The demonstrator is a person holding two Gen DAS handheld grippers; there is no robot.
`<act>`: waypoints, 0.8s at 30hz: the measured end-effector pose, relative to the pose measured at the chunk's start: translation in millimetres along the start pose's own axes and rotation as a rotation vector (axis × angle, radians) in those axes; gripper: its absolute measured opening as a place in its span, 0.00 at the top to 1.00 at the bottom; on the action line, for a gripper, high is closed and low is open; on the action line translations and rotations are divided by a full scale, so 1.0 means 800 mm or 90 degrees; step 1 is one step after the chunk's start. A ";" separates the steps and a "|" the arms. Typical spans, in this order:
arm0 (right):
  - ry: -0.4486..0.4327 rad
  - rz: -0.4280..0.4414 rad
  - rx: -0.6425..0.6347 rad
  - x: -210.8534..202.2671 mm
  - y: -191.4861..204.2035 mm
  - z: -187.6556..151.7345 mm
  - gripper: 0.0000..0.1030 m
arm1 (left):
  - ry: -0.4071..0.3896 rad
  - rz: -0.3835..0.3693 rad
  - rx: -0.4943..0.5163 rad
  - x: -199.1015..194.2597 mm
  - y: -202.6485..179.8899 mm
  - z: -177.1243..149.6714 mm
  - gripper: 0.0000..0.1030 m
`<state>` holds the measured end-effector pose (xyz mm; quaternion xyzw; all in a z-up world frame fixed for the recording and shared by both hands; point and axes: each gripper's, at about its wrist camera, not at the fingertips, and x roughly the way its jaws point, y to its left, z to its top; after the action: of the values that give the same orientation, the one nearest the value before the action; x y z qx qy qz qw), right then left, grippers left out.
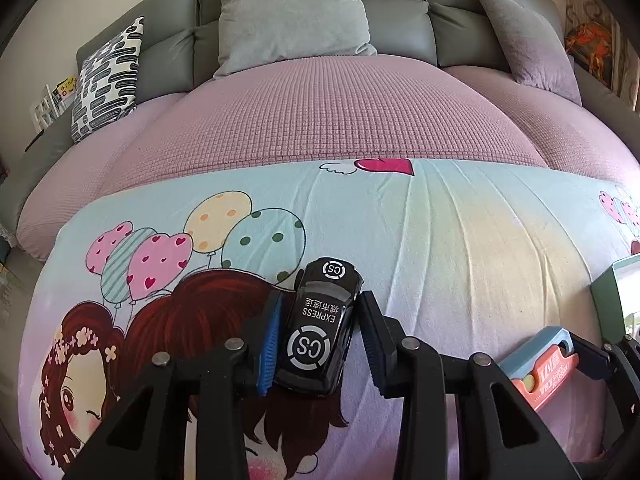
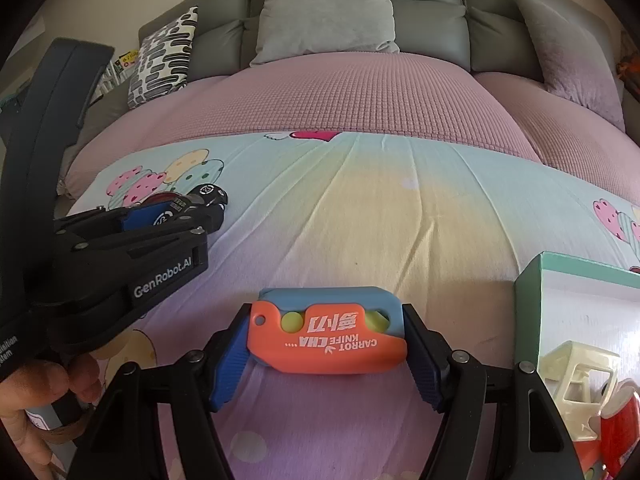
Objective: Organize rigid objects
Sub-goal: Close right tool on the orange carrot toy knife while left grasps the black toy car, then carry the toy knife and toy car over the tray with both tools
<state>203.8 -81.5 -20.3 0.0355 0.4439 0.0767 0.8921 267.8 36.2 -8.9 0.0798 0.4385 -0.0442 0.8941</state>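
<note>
A black toy car marked "EXPRESS" lies on the cartoon-print sheet, nose pointing away. My left gripper is shut on the car's sides. From the right wrist view the same car shows at the far left inside that gripper. An orange and blue carrot knife toy lies crosswise on the sheet, and my right gripper is shut on its two ends. The left wrist view catches this toy at the lower right.
A green-rimmed open box stands at the right with a cream and red toy truck inside. Behind the sheet lie a pink sofa cover, grey cushions and a patterned pillow. A hand holds the left gripper.
</note>
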 end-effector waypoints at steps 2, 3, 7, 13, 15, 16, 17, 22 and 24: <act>0.002 0.001 0.002 -0.001 0.000 0.000 0.29 | 0.001 -0.005 -0.008 -0.003 0.002 -0.002 0.63; 0.002 0.003 0.002 -0.002 0.000 -0.001 0.29 | 0.000 -0.007 -0.013 -0.006 0.002 -0.003 0.64; 0.004 0.016 0.010 -0.012 -0.001 -0.004 0.29 | -0.008 -0.012 -0.044 -0.026 0.006 -0.011 0.64; -0.012 0.027 0.016 -0.046 -0.005 -0.009 0.29 | -0.037 0.001 -0.085 -0.072 0.003 -0.022 0.64; -0.016 0.026 0.027 -0.060 -0.011 -0.012 0.29 | -0.049 -0.001 -0.098 -0.092 0.001 -0.027 0.64; -0.018 0.027 0.033 -0.068 -0.014 -0.015 0.29 | -0.053 -0.002 -0.106 -0.103 0.000 -0.029 0.64; -0.020 0.026 0.038 -0.077 -0.017 -0.018 0.29 | -0.058 -0.003 -0.112 -0.113 -0.002 -0.030 0.64; -0.043 0.017 0.063 -0.128 -0.037 -0.038 0.29 | -0.084 -0.014 -0.128 -0.161 -0.028 -0.042 0.64; -0.053 0.002 0.075 -0.148 -0.051 -0.048 0.29 | -0.089 -0.027 -0.130 -0.177 -0.044 -0.050 0.64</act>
<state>107.1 -141.7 44.6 0.0920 0.4102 0.0498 0.9060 145.0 10.3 75.3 -0.0241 0.3790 -0.0240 0.9248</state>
